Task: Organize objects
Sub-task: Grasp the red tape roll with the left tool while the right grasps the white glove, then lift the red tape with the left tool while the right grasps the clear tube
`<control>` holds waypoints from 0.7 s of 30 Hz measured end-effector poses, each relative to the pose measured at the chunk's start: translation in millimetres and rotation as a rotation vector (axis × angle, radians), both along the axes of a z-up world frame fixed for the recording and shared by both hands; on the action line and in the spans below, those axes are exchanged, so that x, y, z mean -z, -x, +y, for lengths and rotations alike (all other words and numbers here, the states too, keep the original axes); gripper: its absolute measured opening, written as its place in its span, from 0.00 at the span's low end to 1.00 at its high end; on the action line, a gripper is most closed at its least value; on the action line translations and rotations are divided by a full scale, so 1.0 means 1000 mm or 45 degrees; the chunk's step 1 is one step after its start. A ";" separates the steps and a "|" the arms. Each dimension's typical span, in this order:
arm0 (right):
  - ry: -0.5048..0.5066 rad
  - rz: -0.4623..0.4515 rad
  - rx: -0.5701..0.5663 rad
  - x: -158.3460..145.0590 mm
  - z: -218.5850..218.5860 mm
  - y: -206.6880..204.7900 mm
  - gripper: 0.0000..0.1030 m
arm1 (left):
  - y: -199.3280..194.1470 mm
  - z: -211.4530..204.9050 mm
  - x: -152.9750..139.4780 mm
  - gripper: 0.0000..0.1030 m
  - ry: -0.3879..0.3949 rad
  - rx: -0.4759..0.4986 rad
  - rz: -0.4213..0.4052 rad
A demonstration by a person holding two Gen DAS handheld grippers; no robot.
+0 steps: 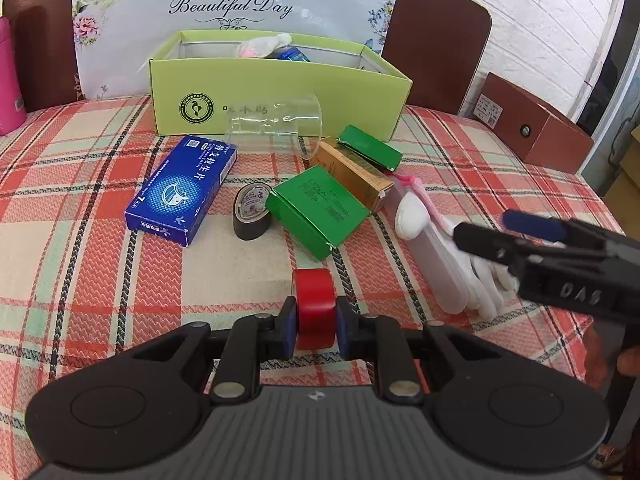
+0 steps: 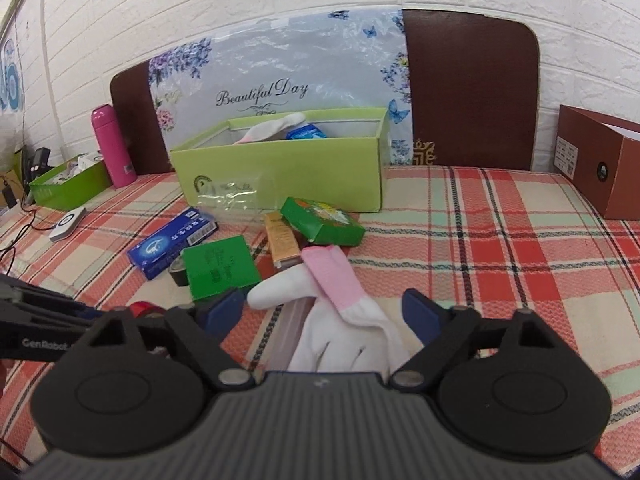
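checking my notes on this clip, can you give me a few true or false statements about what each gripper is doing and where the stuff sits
1. The left gripper is shut on the red tape roll. True.
2. The right gripper is clamped on the white glove. False: its pads stand apart on either side of the glove, not pressing on it.
3. The clear plastic cup stands upright. False: it lies on its side in front of the light green box.
4. The black tape roll sits between the blue box and a green box. True.
5. The light green box is empty. False: a glove and a blue packet show inside.
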State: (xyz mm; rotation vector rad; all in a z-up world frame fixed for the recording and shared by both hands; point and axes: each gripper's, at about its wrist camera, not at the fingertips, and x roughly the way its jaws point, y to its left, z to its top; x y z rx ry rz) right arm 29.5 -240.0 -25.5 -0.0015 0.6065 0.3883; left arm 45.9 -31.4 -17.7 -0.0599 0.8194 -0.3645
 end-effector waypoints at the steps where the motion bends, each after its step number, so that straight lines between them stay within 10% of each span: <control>1: 0.003 0.008 -0.024 0.002 0.005 0.001 0.54 | 0.000 0.000 0.000 0.20 0.002 -0.001 0.001; 11: 0.177 0.074 -0.099 0.024 0.038 -0.009 0.16 | 0.002 0.002 -0.002 0.19 -0.019 -0.004 -0.003; 18: 0.330 0.149 -0.373 0.024 0.040 0.040 0.17 | 0.007 0.005 -0.001 0.19 -0.033 0.000 -0.001; 21: 0.289 0.159 -0.338 0.025 0.036 0.043 0.39 | 0.007 0.003 0.000 0.19 -0.041 0.003 -0.005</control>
